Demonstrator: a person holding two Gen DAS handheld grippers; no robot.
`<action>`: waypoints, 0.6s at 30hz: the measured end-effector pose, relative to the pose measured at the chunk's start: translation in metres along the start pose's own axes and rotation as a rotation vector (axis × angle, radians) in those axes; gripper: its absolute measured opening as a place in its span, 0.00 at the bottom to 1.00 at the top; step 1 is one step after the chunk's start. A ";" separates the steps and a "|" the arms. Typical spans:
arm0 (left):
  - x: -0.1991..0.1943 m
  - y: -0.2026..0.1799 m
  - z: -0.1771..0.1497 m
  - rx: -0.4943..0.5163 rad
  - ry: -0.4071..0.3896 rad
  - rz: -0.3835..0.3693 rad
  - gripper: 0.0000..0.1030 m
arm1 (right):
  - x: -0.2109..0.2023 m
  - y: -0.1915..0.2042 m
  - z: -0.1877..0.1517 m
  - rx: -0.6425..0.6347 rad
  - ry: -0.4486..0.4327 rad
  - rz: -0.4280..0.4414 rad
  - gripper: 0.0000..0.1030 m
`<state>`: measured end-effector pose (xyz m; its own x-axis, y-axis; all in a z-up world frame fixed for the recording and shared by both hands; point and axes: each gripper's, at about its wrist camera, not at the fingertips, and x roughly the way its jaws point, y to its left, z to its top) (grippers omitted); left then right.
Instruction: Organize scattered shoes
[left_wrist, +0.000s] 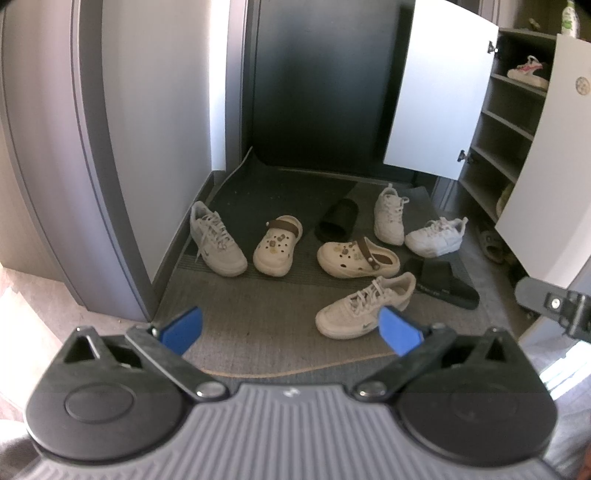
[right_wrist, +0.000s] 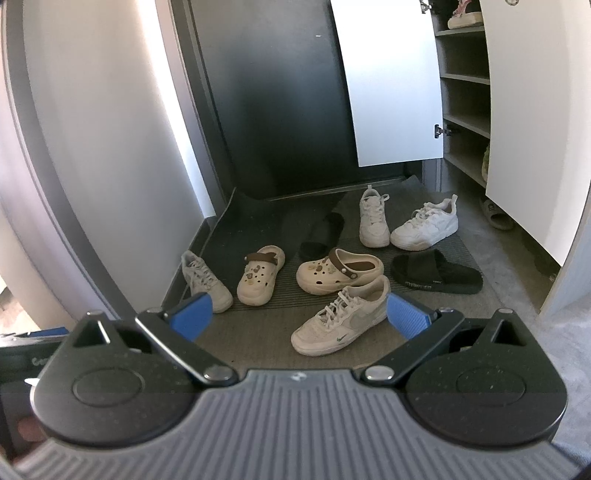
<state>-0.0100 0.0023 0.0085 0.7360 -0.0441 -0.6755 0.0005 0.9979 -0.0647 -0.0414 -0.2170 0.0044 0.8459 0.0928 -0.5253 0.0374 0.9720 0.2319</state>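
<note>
Eight shoes lie scattered on the doormat (right_wrist: 258, 332); nothing is gathered yet. Both the left gripper (left_wrist: 291, 328) and right gripper (right_wrist: 299, 314) hover with fingers spread apart, holding nothing. The nearest cream sneaker (right_wrist: 341, 321) lies skewed; pinching its soft upper or loose laces could let it twist and drop short of the open shoe cabinet (right_wrist: 463, 79).

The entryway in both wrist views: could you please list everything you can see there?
Lace-up sneakers: four, white or off-white, scattered on the mat.
Clogs: two, cream with brown straps, mid-mat.
Slides: two, black, one near the door, one at the right.
Mat: one, grey, on the floor.
Shoe cabinet: one, white doors open, grey shelves, at the right.
Shoe on upper shelf: one, pink and white.
Tan slipper: one, under the cabinet door.
Door: one, dark, behind the mat.
Left gripper: blue fingers open, empty.
Right gripper: blue fingers open, empty.
</note>
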 end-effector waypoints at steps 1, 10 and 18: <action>0.000 0.000 0.000 0.000 0.001 -0.001 1.00 | 0.000 0.000 0.000 0.006 0.001 -0.001 1.00; 0.003 0.005 -0.001 -0.015 0.011 -0.006 1.00 | 0.002 -0.002 0.000 0.016 0.008 0.004 1.00; 0.001 0.010 -0.002 -0.028 -0.009 -0.030 1.00 | 0.005 -0.002 0.000 0.033 0.003 -0.006 1.00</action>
<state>-0.0104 0.0124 0.0058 0.7424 -0.0731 -0.6660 0.0034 0.9944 -0.1053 -0.0376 -0.2182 0.0013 0.8440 0.0874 -0.5292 0.0600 0.9651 0.2550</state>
